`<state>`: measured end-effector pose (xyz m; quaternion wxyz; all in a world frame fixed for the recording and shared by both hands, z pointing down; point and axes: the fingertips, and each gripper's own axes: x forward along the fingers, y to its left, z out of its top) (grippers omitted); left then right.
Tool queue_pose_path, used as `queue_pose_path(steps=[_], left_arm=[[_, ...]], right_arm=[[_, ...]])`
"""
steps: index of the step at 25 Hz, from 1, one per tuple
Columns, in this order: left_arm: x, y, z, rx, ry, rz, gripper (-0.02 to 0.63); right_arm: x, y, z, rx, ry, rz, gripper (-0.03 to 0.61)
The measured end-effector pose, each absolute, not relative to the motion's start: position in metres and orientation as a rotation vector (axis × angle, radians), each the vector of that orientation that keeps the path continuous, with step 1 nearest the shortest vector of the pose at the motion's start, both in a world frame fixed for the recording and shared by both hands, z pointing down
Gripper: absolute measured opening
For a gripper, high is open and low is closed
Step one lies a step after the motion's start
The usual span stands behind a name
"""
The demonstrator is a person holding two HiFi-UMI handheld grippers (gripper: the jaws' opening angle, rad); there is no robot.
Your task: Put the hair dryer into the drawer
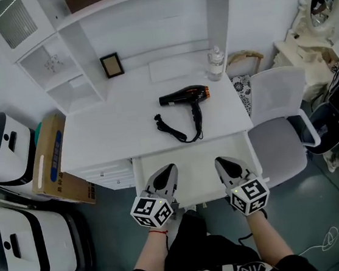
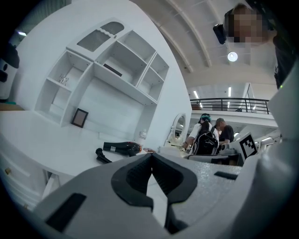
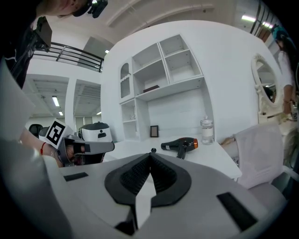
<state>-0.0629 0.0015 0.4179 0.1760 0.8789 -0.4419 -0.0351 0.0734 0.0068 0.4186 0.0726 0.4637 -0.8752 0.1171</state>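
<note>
A black hair dryer (image 1: 186, 95) with an orange nozzle ring lies on the white desk (image 1: 119, 125), its cord (image 1: 175, 130) coiled toward the front edge. Below the desktop a white drawer (image 1: 194, 159) stands pulled out. My left gripper (image 1: 169, 170) and right gripper (image 1: 222, 162) hover side by side over the drawer's near part, both shut and holding nothing. The left gripper view shows the dryer (image 2: 120, 148) beyond the closed left gripper (image 2: 152, 156). From the right gripper (image 3: 150, 156), the dryer (image 3: 181, 144) lies ahead, slightly right.
A clear bottle (image 1: 215, 63) and a small picture frame (image 1: 112, 65) stand at the desk's back under the shelves. A grey chair (image 1: 284, 118) is right of the drawer. A cardboard box (image 1: 53, 158) and white appliances (image 1: 9, 151) sit left. People (image 2: 205, 137) stand far off.
</note>
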Motion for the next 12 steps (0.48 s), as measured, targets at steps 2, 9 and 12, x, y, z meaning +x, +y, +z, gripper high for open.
queue_pose_path(steps=[2, 9, 12], left_arm=[[-0.064, -0.015, 0.42, 2.48, -1.25, -0.098, 0.006], [-0.059, -0.067, 0.429, 2.487, -1.195, -0.065, 0.006], [-0.06, -0.088, 0.436, 2.482, -1.178, -0.042, 0.006]], right_arm=[[0.072, -0.008, 0.421, 1.386, -2.617, 0.359, 0.003], [0.069, -0.056, 0.431, 1.376, -2.572, 0.388, 0.003], [0.066, -0.076, 0.436, 1.379, -2.554, 0.407, 0.003]])
